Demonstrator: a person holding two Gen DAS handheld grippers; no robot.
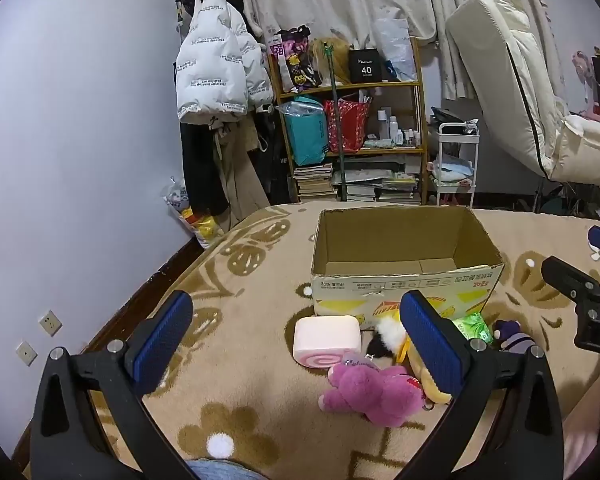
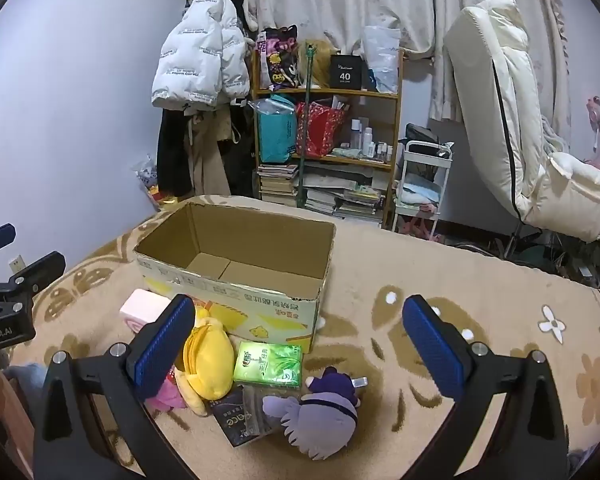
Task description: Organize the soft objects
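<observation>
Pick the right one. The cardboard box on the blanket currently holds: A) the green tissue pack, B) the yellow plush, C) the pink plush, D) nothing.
D: the cardboard box shows only its bare bottom, while the soft items lie on the blanket in front of it.

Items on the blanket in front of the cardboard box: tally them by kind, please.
Plush toys: 3: pink plush bear, yellow plush, purple plush
Swirl-roll cushion: 1
Green tissue pack: 1
Dark packet: 1
Total: 6
</observation>
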